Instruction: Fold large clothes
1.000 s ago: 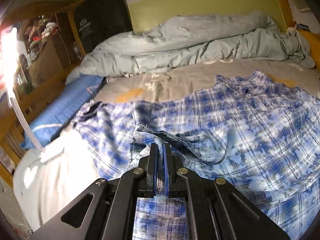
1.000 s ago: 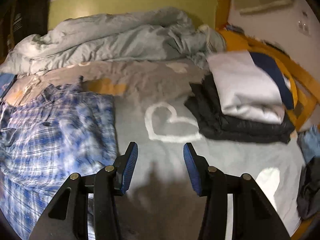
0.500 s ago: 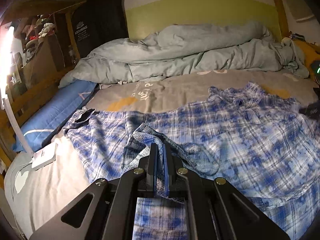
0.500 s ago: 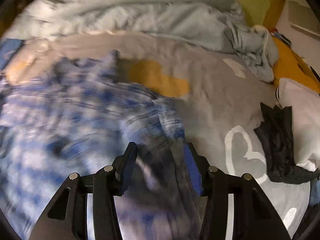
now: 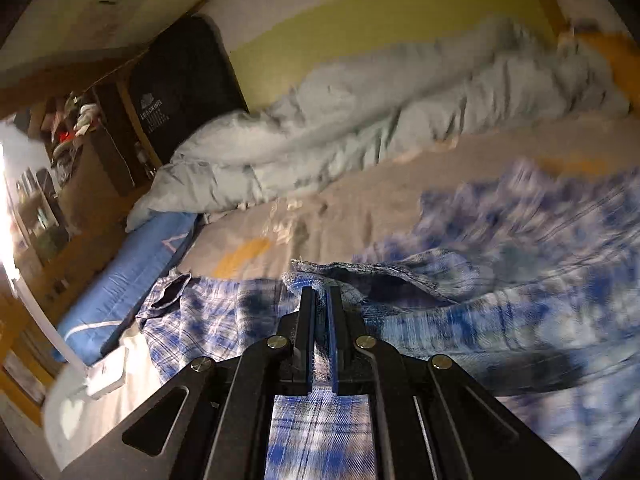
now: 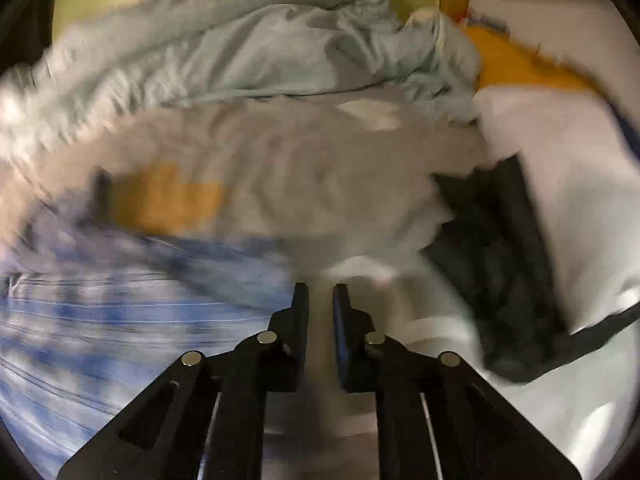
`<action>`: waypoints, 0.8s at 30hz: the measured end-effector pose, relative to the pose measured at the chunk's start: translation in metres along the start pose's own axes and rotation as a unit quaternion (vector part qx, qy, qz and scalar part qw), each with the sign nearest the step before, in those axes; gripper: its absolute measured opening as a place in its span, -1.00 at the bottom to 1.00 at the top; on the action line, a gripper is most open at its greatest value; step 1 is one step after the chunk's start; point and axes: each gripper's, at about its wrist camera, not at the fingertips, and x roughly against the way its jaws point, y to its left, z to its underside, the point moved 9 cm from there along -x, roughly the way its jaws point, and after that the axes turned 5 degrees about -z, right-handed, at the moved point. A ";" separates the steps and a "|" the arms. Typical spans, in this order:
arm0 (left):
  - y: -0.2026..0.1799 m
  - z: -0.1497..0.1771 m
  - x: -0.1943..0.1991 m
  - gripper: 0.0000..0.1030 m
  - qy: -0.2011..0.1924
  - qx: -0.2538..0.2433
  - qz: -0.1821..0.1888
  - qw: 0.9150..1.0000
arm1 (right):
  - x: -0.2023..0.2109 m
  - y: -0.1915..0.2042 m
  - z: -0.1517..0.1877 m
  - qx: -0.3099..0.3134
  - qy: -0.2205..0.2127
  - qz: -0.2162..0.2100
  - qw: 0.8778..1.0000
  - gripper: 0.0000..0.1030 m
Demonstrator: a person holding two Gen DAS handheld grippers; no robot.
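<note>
Fingers of left gripper [image 5: 321,294] pinch plaid shirt [image 5: 500,320] hem; right gripper [image 6: 320,294] closing beside it, nothing between.

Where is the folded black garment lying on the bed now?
In the right wrist view, the black garment lies on the right side of the bed, partly under a folded white garment, to the right of the right claw.
</note>
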 end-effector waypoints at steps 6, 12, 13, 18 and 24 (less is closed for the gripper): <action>-0.009 0.037 -0.030 -0.80 0.076 0.001 0.061 0.995 | 0.054 -0.010 0.005 -0.010 -0.063 -0.070 0.996 -0.23; 0.018 0.023 0.000 0.11 0.039 0.047 0.086 0.994 | 0.113 0.006 0.004 -0.030 -0.085 -0.146 0.985 -0.02; 0.025 0.021 0.008 0.23 0.028 0.057 0.089 0.994 | 0.124 0.008 0.005 -0.030 -0.089 -0.147 0.985 -0.02; 0.067 0.021 0.058 0.50 -0.005 0.092 0.101 0.991 | 0.188 0.022 0.016 -0.011 -0.152 -0.136 0.979 -0.02; 0.103 0.038 0.112 0.66 -0.014 0.131 0.151 0.980 | 0.244 0.034 0.052 -0.024 -0.180 -0.171 0.969 0.10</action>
